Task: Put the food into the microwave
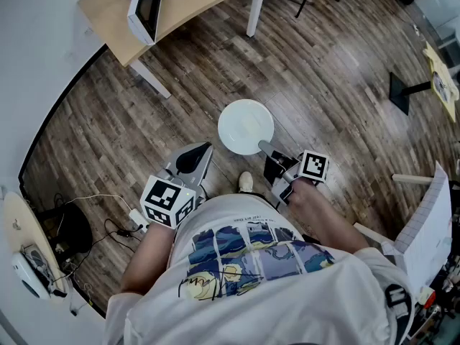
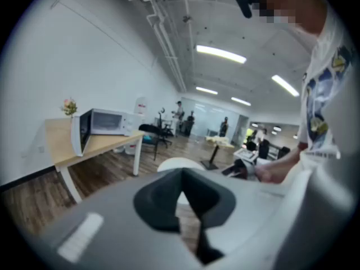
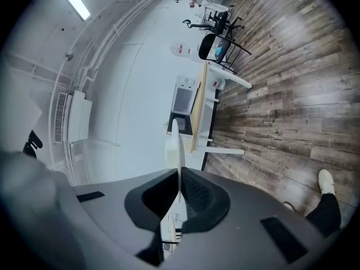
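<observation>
Shows plate (image 1: 246, 126) clamped by its rim in right tool (image 1: 266, 149), over floor (image 1: 323, 63) at 12 o'clock, left tool (image 1: 192, 158) closed and empty; risks tipping on so thin a grip before reaching microwave (image 1: 144, 6) at 11 o'clock.

Bright, even office light; fisheye views.
Ceiling strip lights (image 2: 220, 53) glare overhead; the left gripper (image 2: 181, 173) is soft and out of focus near the lens, edges bend and darken, floor (image 1: 338, 70) shadows faint.
</observation>
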The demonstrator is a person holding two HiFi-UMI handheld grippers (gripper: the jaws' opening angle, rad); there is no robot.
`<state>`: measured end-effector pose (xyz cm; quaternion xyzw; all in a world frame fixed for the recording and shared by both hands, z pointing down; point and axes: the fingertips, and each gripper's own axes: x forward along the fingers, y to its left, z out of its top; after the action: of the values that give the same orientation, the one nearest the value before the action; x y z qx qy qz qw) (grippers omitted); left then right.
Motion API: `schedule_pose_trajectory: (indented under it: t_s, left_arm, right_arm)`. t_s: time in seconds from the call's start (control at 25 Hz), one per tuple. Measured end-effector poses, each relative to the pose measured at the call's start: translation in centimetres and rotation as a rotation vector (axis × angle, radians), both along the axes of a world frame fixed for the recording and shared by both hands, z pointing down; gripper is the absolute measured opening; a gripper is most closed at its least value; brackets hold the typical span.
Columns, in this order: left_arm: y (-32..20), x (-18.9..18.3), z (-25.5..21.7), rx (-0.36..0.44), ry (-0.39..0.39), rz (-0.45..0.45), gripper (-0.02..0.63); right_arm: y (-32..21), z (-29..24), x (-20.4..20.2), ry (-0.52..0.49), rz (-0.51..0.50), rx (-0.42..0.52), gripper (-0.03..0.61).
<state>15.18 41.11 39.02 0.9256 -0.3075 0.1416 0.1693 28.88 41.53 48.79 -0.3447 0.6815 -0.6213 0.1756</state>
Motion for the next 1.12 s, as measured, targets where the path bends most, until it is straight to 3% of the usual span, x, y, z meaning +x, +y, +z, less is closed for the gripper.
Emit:
schedule_pose_trajectory:
  t_s: [0.48,0.68,0.88,1.12]
  left_arm:
    - [2.6,-16.3,1.5,-0.012,0.011,-0.048,0.008]
    - [2.3,-21.4,2.5,-0.023,0.014,-0.032,0.008]
    - [0.1,-24.0,2.9,-0.028,0.040,-0.049,0.008]
    - [-6.2,-23.4,3.2,-0.024,0.044,-0.075,0.008]
  right_arm:
    - [1.3,-1.1,-13.9,0.017,0.005,0.002,0.017]
    - [0.8,-0.8,-17.9,0.002,0.067,-0.011,0.017]
    - [-0.4,-0.6,-19.6,0.003,0.087,-0.041,0.015]
    - [-6.8,-0.1,-17.8,-0.009,0.106,-0.059,0.017]
